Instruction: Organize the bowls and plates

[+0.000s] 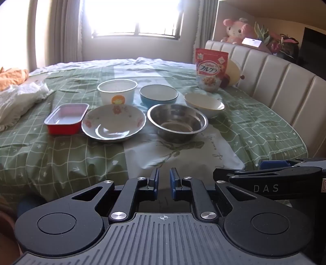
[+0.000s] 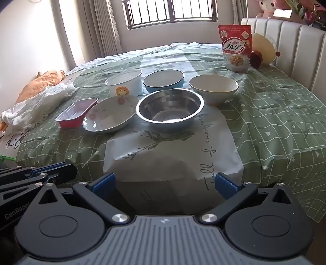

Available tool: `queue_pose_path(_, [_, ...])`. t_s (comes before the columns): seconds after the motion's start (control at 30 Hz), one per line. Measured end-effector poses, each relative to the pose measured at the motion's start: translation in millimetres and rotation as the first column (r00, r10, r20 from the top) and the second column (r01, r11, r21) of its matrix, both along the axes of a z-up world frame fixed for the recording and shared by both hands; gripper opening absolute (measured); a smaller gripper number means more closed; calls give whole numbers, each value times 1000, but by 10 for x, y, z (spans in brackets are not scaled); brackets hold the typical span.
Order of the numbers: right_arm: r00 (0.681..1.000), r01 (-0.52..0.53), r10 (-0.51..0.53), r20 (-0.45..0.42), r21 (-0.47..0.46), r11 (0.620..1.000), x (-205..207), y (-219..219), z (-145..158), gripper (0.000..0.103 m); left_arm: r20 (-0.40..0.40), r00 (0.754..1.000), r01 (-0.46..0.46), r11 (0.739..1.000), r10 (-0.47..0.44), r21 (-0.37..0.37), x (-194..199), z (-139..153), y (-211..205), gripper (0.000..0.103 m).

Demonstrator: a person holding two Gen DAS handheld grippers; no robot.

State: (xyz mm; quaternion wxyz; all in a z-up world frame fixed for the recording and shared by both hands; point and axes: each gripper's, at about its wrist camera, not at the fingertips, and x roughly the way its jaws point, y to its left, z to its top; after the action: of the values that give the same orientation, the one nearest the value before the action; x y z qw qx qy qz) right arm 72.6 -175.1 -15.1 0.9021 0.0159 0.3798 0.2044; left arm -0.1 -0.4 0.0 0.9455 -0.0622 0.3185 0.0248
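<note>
On the green checked cloth stand a steel bowl, a floral plate, a red rectangular dish, a tall white bowl with an orange sticker, a blue bowl and a white bowl. My left gripper is nearly shut and empty, held back from the near bed edge. My right gripper is wide open and empty, in front of the steel bowl. Each gripper shows at the other view's edge.
A red cereal bag stands at the back right beside a padded headboard. A white lacy cloth and orange fabric lie at the left. A window is behind.
</note>
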Motion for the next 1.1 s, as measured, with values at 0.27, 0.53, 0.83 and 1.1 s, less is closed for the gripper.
queue_pose_path(0.27, [1000,-3,3,1,0,1000,2,-10,-21,103,8,1000,7,1000,-7,4,-3,15,8,14])
queue_pose_path(0.53, [1000,0,0,-6,-2,1000,24,4,-29,103,5,1000,-2,1000,2,5,-3,-24,-18,14])
queue_pose_path(0.83, [1000,-1,1,-8,-4,1000,32,3,-31,103,1,1000,0,1000,0,2,13,-13,-39,14])
queue_pose_path(1.1, [1000,-5,5,-13,-5,1000,55,11,-41,103,0,1000,0,1000,0,-6,45,-12,-35,14])
